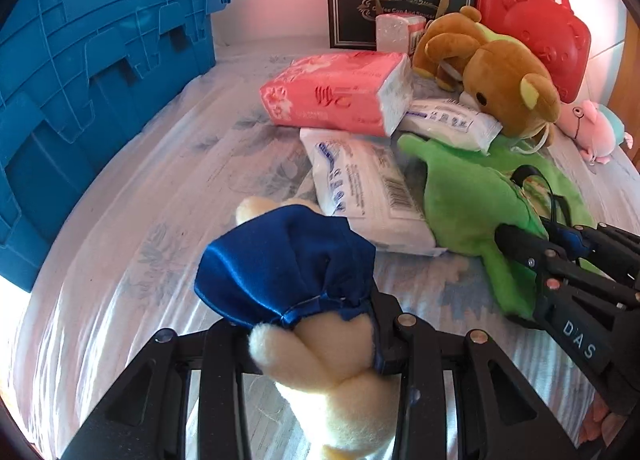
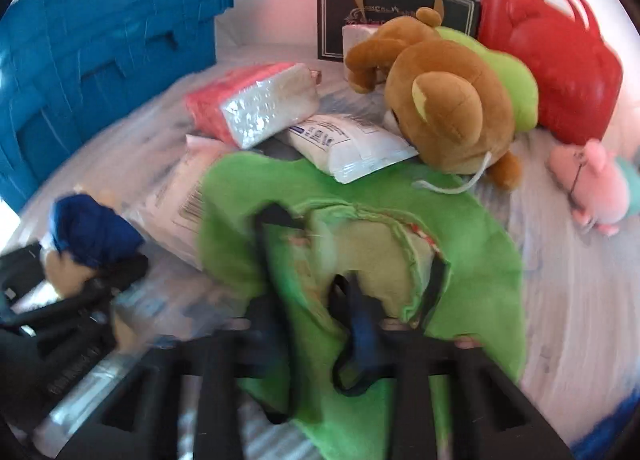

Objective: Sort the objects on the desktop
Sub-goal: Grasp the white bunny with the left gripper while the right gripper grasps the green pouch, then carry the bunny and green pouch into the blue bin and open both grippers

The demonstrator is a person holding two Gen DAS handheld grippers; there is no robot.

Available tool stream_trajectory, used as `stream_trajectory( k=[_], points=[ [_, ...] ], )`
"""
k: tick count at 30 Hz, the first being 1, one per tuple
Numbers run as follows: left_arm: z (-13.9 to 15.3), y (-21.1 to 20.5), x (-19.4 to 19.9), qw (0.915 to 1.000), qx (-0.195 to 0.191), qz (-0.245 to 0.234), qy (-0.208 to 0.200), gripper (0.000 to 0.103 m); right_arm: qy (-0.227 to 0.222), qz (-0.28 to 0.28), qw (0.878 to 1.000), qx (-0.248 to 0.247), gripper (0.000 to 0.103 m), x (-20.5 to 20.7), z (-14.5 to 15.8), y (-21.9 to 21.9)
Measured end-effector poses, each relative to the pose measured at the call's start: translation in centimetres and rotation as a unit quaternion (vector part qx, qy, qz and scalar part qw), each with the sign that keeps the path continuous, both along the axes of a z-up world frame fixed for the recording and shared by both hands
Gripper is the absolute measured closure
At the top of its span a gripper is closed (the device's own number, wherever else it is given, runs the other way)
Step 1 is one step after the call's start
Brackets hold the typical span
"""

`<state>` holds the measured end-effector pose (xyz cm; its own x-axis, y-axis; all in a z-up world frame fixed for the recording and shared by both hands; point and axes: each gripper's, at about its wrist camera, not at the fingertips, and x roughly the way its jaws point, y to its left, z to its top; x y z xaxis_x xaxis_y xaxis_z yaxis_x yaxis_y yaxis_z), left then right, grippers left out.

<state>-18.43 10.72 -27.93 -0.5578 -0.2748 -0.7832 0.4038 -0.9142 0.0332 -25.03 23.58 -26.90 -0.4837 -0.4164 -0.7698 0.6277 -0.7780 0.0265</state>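
The left gripper (image 1: 320, 344) is nearly closed, pinching a cream plush toy (image 1: 344, 376) in blue satin, its long axis running from near to far. The right gripper (image 2: 320, 300), blurred, stands narrow with the green cloth (image 2: 472, 228) bunched between its fingers; a firm grip cannot be told. The cloth lies flat, spread right of the white packs (image 1: 360, 184). The surface (image 1: 140, 220) carries a pale floral cover, a blue crate (image 1: 92, 72) far left and a brown bear (image 1: 500, 80) far right.
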Motion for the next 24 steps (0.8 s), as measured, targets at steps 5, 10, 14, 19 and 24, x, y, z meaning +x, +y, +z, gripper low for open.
stream_trajectory(
  k=[5, 10, 14, 19, 24],
  points=[
    [4.5, 0.8, 0.8, 0.9990, -0.008, -0.013, 0.041, 0.069, 0.028, -0.003, 0.998, -0.049, 0.087, 1.0, 4.5, 1.7],
    [9.9, 1.7, 1.6, 0.9959, -0.025, -0.019, 0.085, 0.069, 0.075, -0.007, 0.992, -0.098, 0.087, 2.3, 11.2, 3.1],
    [13.9, 2.3, 2.4, 0.9921, -0.037, -0.020, 0.118, 0.069, 0.122, -0.004, 0.986, -0.111, 0.087, 3.6, 16.0, 3.4],
    [18.8, 2.4, 4.3, 0.9854, -0.064, -0.015, 0.158, 0.069, 0.157, 0.007, 0.979, -0.130, 0.087, 5.0, 20.3, 3.4],
    [22.5, 0.8, 6.5, 0.9789, -0.084, 0.001, 0.186, 0.069, 0.181, 0.026, 0.971, -0.157, 0.087, 6.7, 24.2, 2.3]
  ],
)
